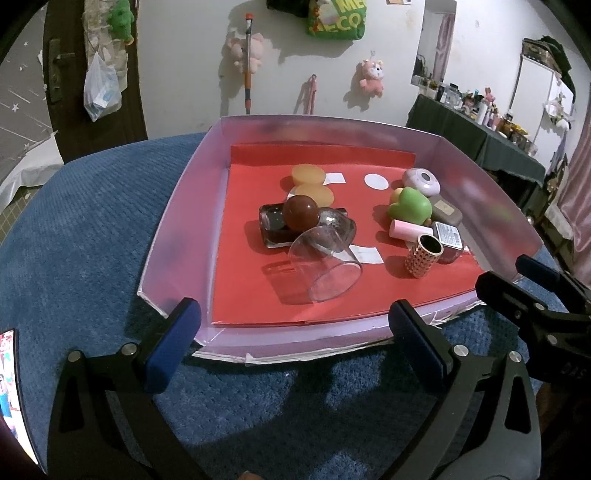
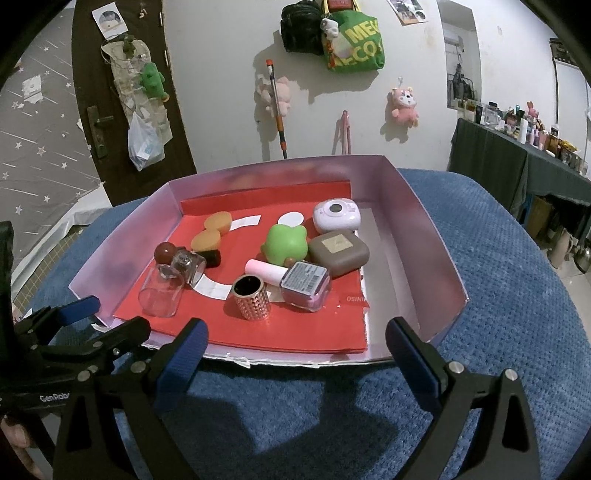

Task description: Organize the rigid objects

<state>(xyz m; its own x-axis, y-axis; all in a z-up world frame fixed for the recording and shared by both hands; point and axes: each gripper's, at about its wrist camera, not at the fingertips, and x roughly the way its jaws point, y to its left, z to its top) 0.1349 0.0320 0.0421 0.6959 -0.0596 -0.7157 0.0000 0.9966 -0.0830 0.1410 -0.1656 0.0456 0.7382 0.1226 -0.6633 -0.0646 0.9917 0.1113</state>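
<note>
A shallow lilac tray with a red liner lies on a blue cloth. On the liner, a clear glass rests on its side against a brown ball on a dark bottle. Two orange discs sit behind them. On the right are a green frog toy, a rose-gold studded cylinder, a pink tube, a square pink bottle, a brown case and a white round camera. My left gripper and right gripper both stand open before the tray's near edge, empty.
The blue cloth covers the round table around the tray. A dark table crowded with bottles stands at the right wall. Plush toys and a green bag hang on the white wall behind. A brown door is at the left.
</note>
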